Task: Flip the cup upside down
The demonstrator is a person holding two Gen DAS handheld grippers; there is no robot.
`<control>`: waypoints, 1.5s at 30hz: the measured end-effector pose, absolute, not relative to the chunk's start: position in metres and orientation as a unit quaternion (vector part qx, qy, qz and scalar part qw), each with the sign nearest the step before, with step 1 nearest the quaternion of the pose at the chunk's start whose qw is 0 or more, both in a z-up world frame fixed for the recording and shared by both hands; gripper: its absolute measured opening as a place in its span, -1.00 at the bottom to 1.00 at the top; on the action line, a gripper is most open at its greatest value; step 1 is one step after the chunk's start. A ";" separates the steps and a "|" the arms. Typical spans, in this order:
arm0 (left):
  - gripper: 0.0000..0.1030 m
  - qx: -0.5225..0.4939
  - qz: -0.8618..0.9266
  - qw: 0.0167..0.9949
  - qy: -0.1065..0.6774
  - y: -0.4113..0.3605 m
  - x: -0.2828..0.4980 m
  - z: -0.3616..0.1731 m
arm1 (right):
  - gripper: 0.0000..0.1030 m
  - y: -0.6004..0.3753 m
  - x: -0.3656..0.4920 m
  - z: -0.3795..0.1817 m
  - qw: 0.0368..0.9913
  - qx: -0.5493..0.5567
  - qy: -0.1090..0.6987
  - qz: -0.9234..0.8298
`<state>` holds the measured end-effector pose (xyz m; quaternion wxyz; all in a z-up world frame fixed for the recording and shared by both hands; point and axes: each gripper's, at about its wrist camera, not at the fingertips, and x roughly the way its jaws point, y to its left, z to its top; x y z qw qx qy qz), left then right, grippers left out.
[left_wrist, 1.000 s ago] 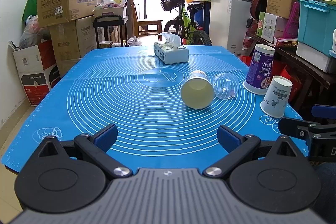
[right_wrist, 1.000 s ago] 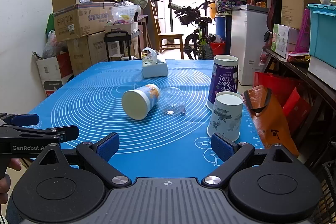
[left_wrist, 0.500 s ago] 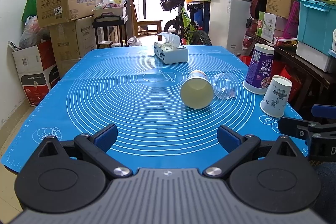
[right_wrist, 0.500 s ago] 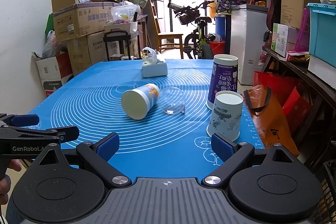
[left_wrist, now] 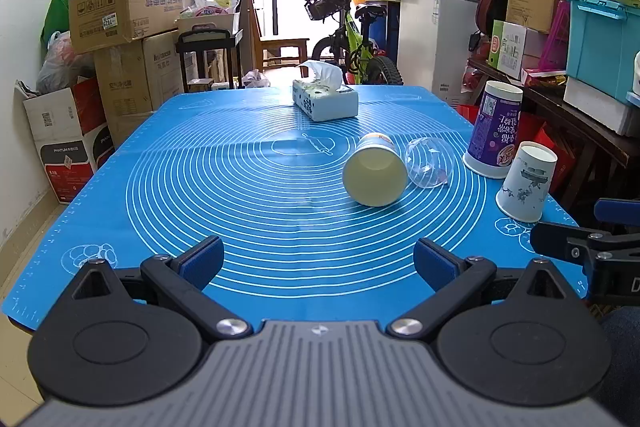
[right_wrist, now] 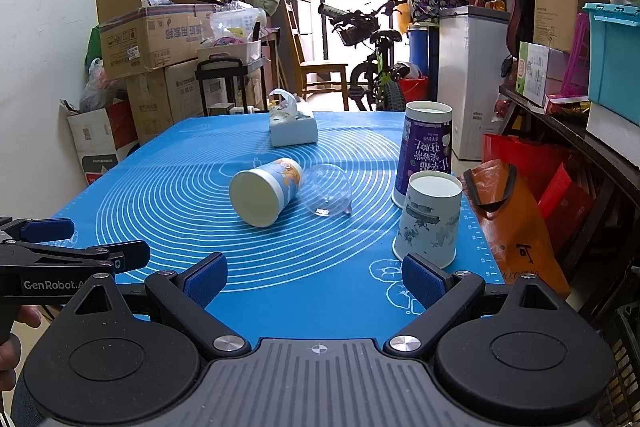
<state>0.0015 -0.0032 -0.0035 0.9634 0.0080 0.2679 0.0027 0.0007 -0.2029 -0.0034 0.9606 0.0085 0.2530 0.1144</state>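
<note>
A paper cup (left_wrist: 374, 173) (right_wrist: 266, 191) lies on its side mid-mat, its pale flat end facing me. A clear plastic cup (left_wrist: 428, 164) (right_wrist: 328, 195) lies on its side touching it. A tall purple cup (left_wrist: 496, 131) (right_wrist: 425, 151) and a small white printed cup (left_wrist: 526, 183) (right_wrist: 430, 221) stand upside down at the right. My left gripper (left_wrist: 318, 259) is open and empty at the near table edge. My right gripper (right_wrist: 316, 277) is open and empty, close in front of the white cup.
A blue silicone mat (left_wrist: 240, 187) covers the table. A tissue box (left_wrist: 325, 99) (right_wrist: 293, 129) stands at the far middle. Cardboard boxes (left_wrist: 120, 11) line the left wall; a shelf with bins (left_wrist: 600, 59) and an orange bag (right_wrist: 516, 227) stand beside the right edge.
</note>
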 end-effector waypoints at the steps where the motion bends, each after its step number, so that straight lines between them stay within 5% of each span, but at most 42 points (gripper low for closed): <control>1: 0.94 0.008 0.003 0.963 0.268 -0.003 0.001 -0.004 | 0.83 -0.203 0.001 -0.004 0.960 0.009 0.254 0.114; 18: 0.94 0.022 -0.010 0.965 0.260 -0.009 0.019 -0.002 | 0.83 -0.203 0.017 -0.005 0.960 0.009 0.256 0.115; 45: 0.94 0.018 -0.036 0.950 0.309 -0.033 0.166 -0.013 | 0.82 -0.214 0.133 0.019 0.974 -0.003 0.214 0.080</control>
